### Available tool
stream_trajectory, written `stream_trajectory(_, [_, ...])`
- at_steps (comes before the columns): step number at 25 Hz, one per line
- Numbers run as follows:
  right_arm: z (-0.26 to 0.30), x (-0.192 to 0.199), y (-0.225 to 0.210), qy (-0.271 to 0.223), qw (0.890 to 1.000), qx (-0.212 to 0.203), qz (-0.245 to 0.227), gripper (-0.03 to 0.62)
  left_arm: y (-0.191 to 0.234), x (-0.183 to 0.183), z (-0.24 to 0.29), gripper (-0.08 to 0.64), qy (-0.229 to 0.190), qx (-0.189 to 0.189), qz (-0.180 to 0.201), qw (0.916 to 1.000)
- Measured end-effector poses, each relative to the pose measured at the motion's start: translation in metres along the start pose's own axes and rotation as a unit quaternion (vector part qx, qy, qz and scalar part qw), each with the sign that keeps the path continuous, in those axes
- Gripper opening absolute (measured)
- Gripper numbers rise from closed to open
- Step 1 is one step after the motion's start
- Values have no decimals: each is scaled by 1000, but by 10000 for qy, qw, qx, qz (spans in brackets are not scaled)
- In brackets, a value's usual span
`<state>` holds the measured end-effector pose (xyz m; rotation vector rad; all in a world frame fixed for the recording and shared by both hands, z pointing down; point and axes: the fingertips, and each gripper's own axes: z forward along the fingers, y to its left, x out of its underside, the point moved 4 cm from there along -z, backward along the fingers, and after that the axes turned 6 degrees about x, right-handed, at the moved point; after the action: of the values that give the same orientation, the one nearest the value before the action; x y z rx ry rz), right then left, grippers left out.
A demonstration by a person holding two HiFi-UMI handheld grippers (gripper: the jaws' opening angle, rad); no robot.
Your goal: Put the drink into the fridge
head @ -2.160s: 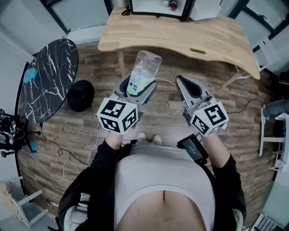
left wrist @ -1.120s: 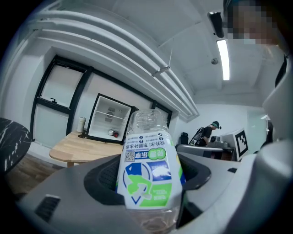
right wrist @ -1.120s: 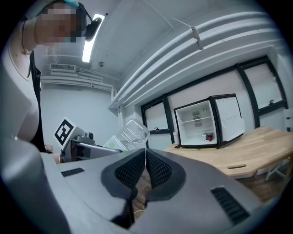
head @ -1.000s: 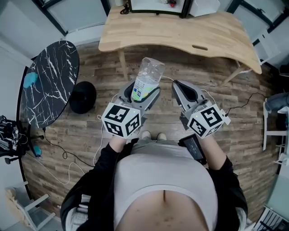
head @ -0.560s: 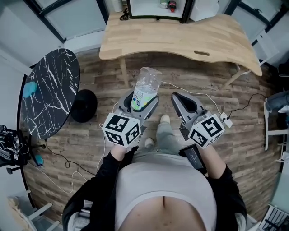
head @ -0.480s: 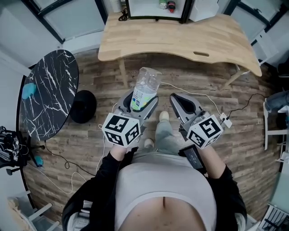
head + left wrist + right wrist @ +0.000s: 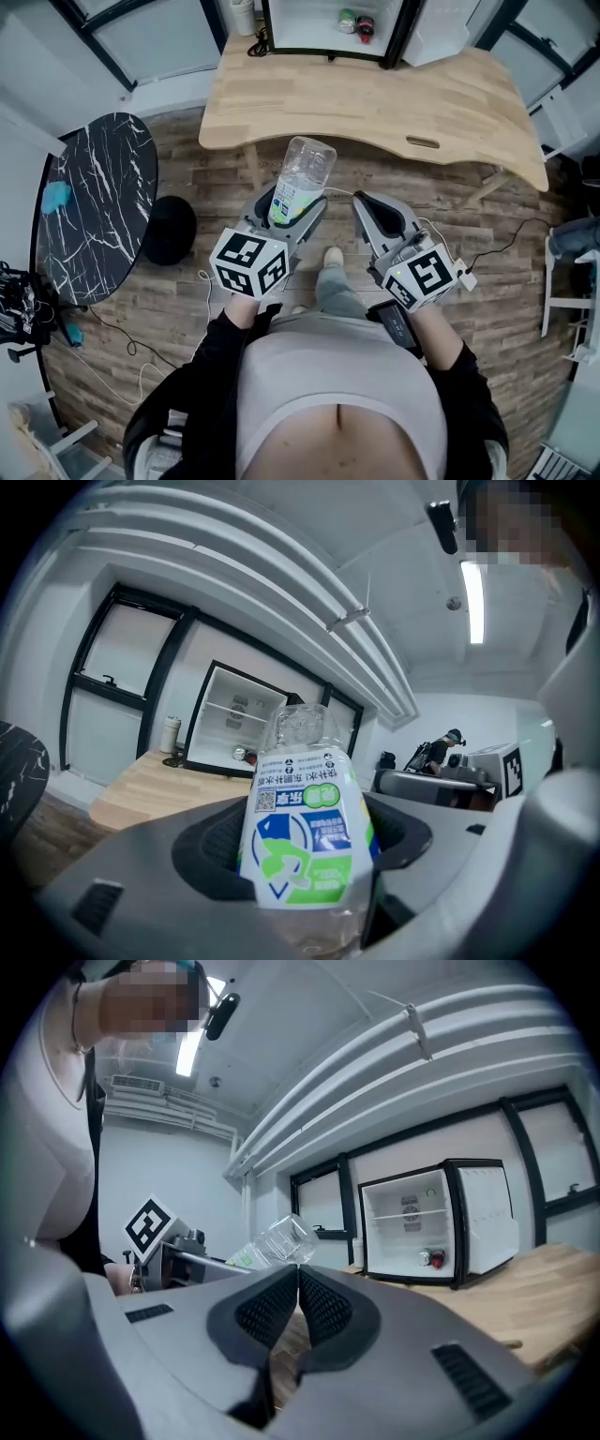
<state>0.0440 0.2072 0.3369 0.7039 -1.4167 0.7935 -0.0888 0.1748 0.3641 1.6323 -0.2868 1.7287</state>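
Note:
A clear plastic drink bottle (image 7: pixel 300 178) with a green and blue label is clamped in my left gripper (image 7: pixel 291 204), its base pointing away from me; the same bottle (image 7: pixel 306 836) fills the left gripper view. My right gripper (image 7: pixel 375 208) is shut with nothing between its fingers and is held just right of the bottle. The small fridge (image 7: pixel 330 26) stands open on the far edge of the wooden table (image 7: pixel 375 89), with two cans on its lower shelf. In the right gripper view the fridge (image 7: pixel 433 1222) shows open ahead at right, and the bottle (image 7: pixel 272 1241) at left.
A round black marble table (image 7: pixel 94 202) stands at left with a black stool (image 7: pixel 167 230) beside it. Cables run over the wood floor (image 7: pixel 506 234). A white cup (image 7: pixel 242 13) sits left of the fridge. White chairs stand at far right (image 7: pixel 562 291).
I have stepped closer to the wooden table, so the fridge shows more fully at the top. The left gripper still holds the bottle and the right gripper stays shut.

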Motion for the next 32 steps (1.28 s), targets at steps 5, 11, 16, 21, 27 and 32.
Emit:
stream_trajectory(5, [37, -12, -54, 13, 9999, -108, -35, 28, 22, -24, 49, 321, -67, -178, 135, 9997])
stream_trajectory(11, [70, -18, -113, 77, 9999, -78, -120, 28, 42, -57, 103, 321, -318, -352, 381, 9981])
stream_trajectory(16, [83, -23, -152, -124, 9998, 5, -171, 28, 51, -69, 142, 321, -443, -463, 475, 9968])
stream_trajectory(21, [98, -11, -176, 63, 9999, -73, -52, 28, 60, -64, 161, 321, -395, -630, 436, 9963])
stream_trajectory(27, [112, -6, -184, 191, 9998, -95, -17, 28, 68, -62, 166, 321, -373, -709, 423, 9959])
stream_trajectory(32, [121, -7, -192, 280, 9995, -79, 73, 28, 74, -68, 170, 321, -395, -695, 434, 9959])
